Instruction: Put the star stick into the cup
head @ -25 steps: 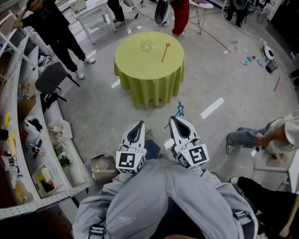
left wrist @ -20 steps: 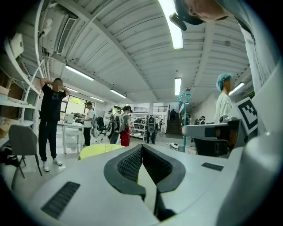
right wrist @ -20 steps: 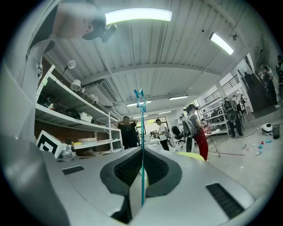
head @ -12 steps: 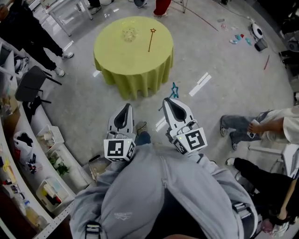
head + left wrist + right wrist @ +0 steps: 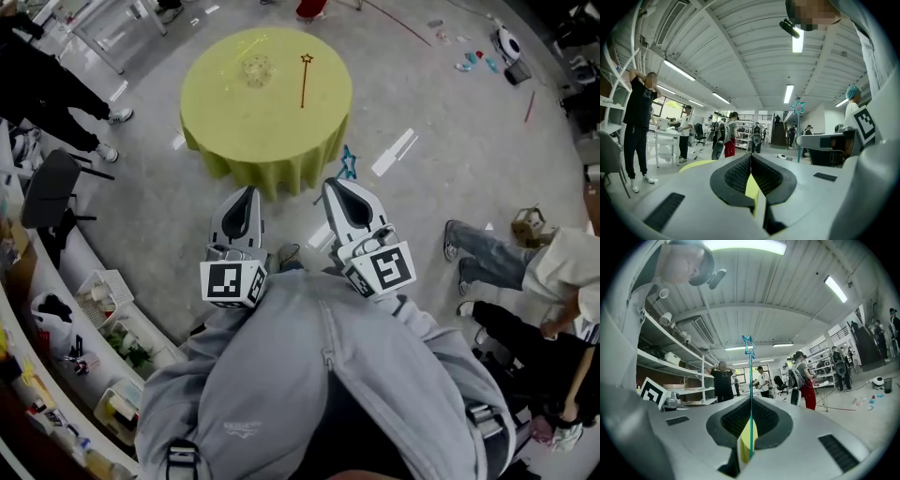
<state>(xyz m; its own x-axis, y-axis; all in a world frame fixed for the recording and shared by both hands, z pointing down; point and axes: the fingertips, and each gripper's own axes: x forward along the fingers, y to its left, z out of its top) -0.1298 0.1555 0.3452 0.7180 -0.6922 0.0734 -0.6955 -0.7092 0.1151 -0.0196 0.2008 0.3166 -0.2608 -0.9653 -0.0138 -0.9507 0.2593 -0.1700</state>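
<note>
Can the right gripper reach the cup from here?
Probably not yet: the right gripper, shut on the teal star stick, is well short of the cup on the table; only floor lies between.

Two star sticks (image 5: 304, 80) (image 5: 349, 164), one cup (image 5: 256, 68), one round table (image 5: 225, 131), two grippers (image 5: 246, 199) (image 5: 339, 192)

The head camera looks steeply down towards a distant round yellow-green-clothed table (image 5: 234, 103), each gripper camera sits just behind its jaws facing outward along them, and all three share the thin teal star-topped stick (image 5: 349, 167) (image 5: 798, 140) (image 5: 751, 380).
</note>
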